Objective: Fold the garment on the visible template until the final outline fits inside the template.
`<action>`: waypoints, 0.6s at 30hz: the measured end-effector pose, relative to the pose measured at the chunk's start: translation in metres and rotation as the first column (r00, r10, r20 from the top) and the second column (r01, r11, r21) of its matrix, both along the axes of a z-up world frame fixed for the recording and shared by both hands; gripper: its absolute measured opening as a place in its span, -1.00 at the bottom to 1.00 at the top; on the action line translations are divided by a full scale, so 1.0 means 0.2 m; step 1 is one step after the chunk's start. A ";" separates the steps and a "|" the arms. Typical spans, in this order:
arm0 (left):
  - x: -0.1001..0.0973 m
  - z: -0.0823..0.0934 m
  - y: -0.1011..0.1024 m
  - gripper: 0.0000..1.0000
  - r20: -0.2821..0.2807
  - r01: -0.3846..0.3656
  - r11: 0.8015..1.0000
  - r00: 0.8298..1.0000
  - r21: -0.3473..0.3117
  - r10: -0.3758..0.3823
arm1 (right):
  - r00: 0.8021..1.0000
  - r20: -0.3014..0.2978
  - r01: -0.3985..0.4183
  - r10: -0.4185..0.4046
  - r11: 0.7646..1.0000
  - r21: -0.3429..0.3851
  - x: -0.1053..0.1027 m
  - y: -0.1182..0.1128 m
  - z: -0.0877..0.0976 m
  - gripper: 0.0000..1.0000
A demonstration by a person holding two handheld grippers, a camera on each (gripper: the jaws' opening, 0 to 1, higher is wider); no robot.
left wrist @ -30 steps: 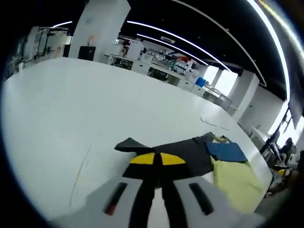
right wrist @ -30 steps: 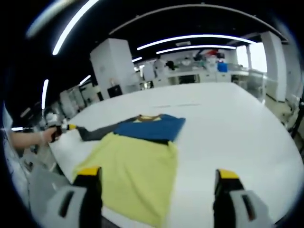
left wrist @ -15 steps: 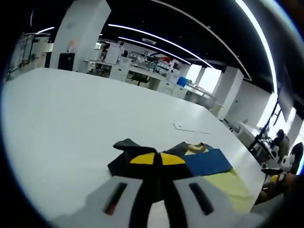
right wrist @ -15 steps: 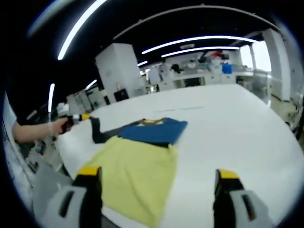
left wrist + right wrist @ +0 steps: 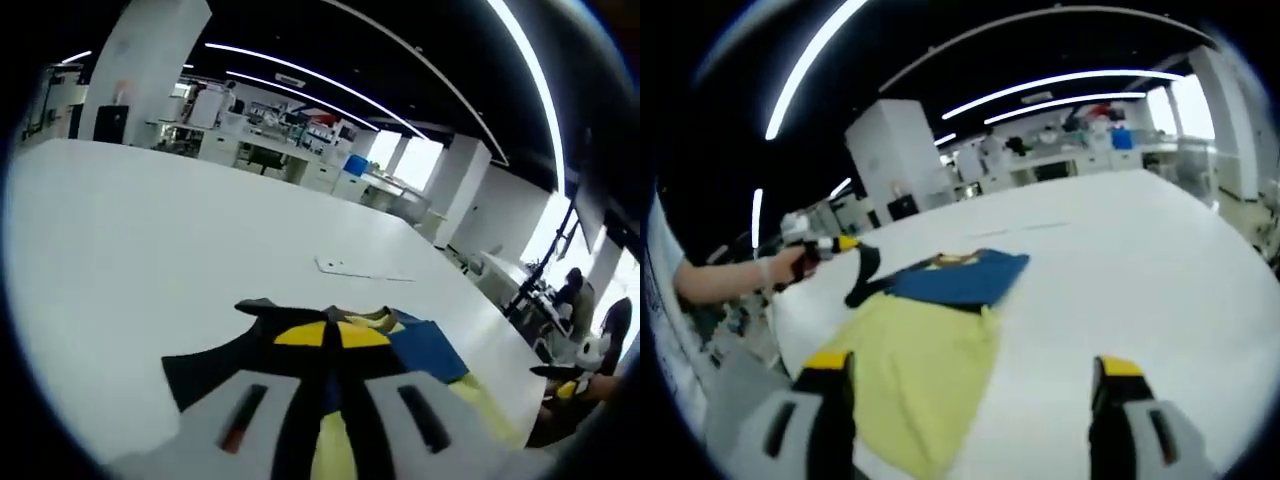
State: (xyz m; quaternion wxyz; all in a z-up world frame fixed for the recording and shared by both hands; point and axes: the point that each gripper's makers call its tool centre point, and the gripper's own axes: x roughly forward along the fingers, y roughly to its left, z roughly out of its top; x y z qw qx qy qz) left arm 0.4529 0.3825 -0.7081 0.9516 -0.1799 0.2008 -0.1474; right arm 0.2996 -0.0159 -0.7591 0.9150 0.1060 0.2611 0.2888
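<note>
In the left gripper view, my left gripper point(image 5: 332, 335) has its yellow-tipped jaws pressed together on the dark grey sleeve of the yellow, blue and grey fabric garment point(image 5: 425, 350), lifting it above the broad white table point(image 5: 120, 240). In the right gripper view, my right gripper point(image 5: 970, 385) has its jaws spread wide, holding nothing, above the garment's yellow body point(image 5: 920, 370), which lies flat on the table; at the left, my left gripper holds the sleeve raised.
</note>
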 end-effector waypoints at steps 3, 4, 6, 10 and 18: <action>0.07 -0.02 -0.04 -1.00 0.001 0.015 1.000 1.000 -0.012 -0.015 | 1.000 -0.004 0.000 0.000 1.000 0.005 0.03 -0.02 -0.02 0.99; 0.08 -0.02 -0.09 -1.00 0.002 0.021 1.000 1.000 -0.015 -0.021 | 1.000 -0.005 0.001 -0.001 1.000 0.007 0.04 -0.03 -0.02 0.99; 0.07 -0.01 -0.20 -1.00 0.003 0.040 0.999 0.999 -0.031 -0.040 | 1.000 -0.009 0.003 -0.003 1.000 0.022 0.05 -0.03 -0.02 0.99; 0.11 -0.03 -0.29 -1.00 0.001 0.073 0.996 0.997 -0.058 -0.073 | 1.000 -0.007 0.002 -0.002 0.999 0.032 0.08 -0.03 -0.03 0.99; 0.18 -0.07 -0.52 -1.00 -0.001 0.144 0.984 0.989 -0.106 -0.145 | 1.000 -0.024 0.019 -0.017 0.998 0.057 0.09 -0.02 -0.07 0.99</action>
